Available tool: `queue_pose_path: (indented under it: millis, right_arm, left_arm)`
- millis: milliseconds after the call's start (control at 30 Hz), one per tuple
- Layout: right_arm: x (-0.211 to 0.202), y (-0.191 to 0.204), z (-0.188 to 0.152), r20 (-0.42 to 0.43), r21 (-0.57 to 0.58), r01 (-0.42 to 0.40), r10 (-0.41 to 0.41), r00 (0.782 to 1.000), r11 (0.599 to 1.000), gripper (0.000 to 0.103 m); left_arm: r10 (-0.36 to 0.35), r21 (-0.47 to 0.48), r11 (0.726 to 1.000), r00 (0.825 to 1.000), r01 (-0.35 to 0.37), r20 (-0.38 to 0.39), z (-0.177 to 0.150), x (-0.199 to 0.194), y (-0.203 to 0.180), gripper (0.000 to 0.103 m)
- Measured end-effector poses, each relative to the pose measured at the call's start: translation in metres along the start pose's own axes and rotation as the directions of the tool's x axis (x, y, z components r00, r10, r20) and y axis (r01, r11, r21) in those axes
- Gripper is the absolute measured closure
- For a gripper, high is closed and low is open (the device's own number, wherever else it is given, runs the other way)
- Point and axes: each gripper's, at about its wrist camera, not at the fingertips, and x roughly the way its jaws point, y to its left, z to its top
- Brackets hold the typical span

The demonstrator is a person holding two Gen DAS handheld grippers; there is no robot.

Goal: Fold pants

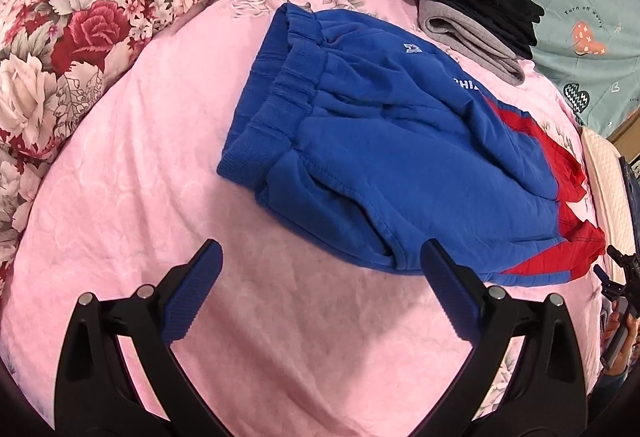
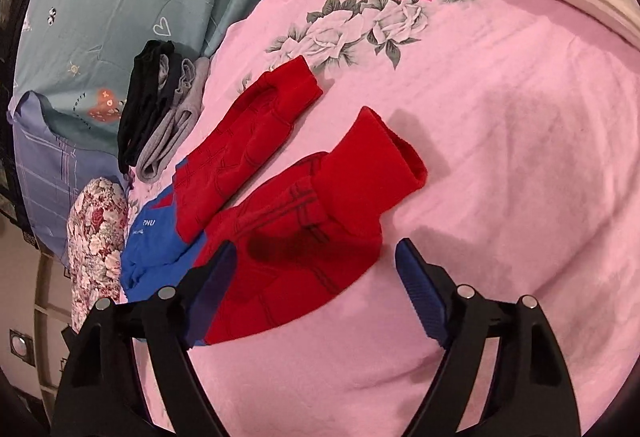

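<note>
Pink bedspread (image 1: 120, 197) below, pants (image 1: 380, 141) running waistband (image 1: 280, 85) at the left gripper (image 1: 320, 265) to red cuffs (image 2: 384, 157) ahead of the right gripper (image 2: 314, 257), both gaping empty.

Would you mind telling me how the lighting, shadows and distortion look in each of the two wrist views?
Left wrist view: even light, strong fisheye bulge with dark corners; the blue pants are sharp, little shadow under the open left gripper. Right wrist view: same bulge; soft dark shadows fall on the pink bedspread and on the red pant leg by the open right gripper; no glare.
</note>
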Motion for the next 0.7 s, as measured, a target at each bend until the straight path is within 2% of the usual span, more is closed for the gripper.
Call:
queue_pose_path:
  millis: [33, 100, 167, 233, 300, 367, 433, 467, 533, 567, 600, 633, 667, 700]
  right_arm:
    - [0.004, 0.001, 0.001, -0.006, 0.007, -0.009, 0.009, 1.000, 1.000, 0.040]
    - [0.011, 0.006, 0.002, -0.036, -0.020, -0.009, 0.008, 0.999, 1.000, 0.084]
    - [0.004, 0.011, 0.002, -0.032, -0.047, -0.010, 0.008, 0.999, 0.999, 0.091]
    - [-0.023, 0.019, 0.003, 0.018, -0.100, -0.049, 0.051, 0.999, 0.994, 0.096]
    - [-0.054, 0.023, -0.001, 0.070, -0.133, -0.044, 0.053, 0.996, 0.990, 0.102]
    - [-0.066, 0.013, -0.007, 0.076, -0.131, 0.005, 0.005, 0.997, 0.991, 0.102]
    - [-0.067, -0.007, -0.016, 0.049, -0.116, 0.096, -0.091, 0.995, 0.989, 0.102]
    - [-0.065, -0.018, -0.020, 0.022, -0.094, 0.093, -0.092, 0.996, 0.991, 0.102]
    - [-0.063, -0.032, -0.024, -0.009, -0.014, 0.036, -0.036, 0.999, 0.999, 0.093]
    - [-0.063, -0.035, -0.025, -0.015, 0.031, 0.007, -0.007, 1.000, 1.000, 0.073]
    - [-0.063, -0.037, -0.025, -0.010, 0.066, -0.014, 0.014, 1.000, 0.998, 0.037]
    - [-0.064, -0.034, -0.024, 0.018, 0.073, -0.010, 0.008, 1.000, 0.997, 0.025]
    - [-0.063, -0.028, -0.023, 0.041, 0.059, -0.006, 0.003, 0.999, 0.998, 0.020]
    - [-0.059, -0.021, -0.020, 0.043, 0.027, -0.023, 0.021, 0.999, 0.999, 0.020]
  left_arm:
    - [-0.004, -0.003, 1.000, 1.000, 0.004, -0.003, 0.000, 0.001, -0.001, 0.002]
    - [-0.006, -0.002, 1.000, 1.000, 0.006, -0.007, 0.000, 0.003, -0.002, 0.002]
    - [-0.008, -0.003, 1.000, 1.000, 0.008, -0.008, 0.000, 0.004, -0.002, 0.002]
    - [-0.007, -0.007, 1.000, 1.000, 0.007, -0.011, 0.000, 0.004, -0.001, 0.002]
    - [-0.013, -0.015, 1.000, 1.000, 0.012, -0.015, 0.001, 0.004, 0.001, 0.002]
    - [-0.021, -0.024, 1.000, 1.000, 0.021, -0.023, 0.003, 0.004, 0.003, 0.002]
    - [-0.033, -0.037, 0.999, 0.999, 0.031, -0.032, 0.004, 0.005, 0.006, 0.002]
    - [-0.042, -0.051, 0.998, 0.998, 0.040, -0.041, 0.005, 0.008, 0.008, 0.002]
    - [-0.052, -0.074, 0.996, 0.997, 0.047, -0.062, 0.006, 0.013, 0.011, 0.002]
    - [-0.060, -0.088, 0.995, 0.996, 0.054, -0.066, 0.007, 0.016, 0.012, 0.002]
    - [-0.067, -0.094, 0.994, 0.995, 0.060, -0.071, 0.007, 0.018, 0.013, 0.002]
    - [-0.079, -0.103, 0.992, 0.994, 0.070, -0.080, 0.009, 0.021, 0.013, 0.002]
    - [-0.085, -0.110, 0.991, 0.993, 0.075, -0.086, 0.010, 0.023, 0.014, 0.002]
    - [-0.085, -0.117, 0.990, 0.993, 0.074, -0.085, 0.011, 0.026, 0.015, 0.002]
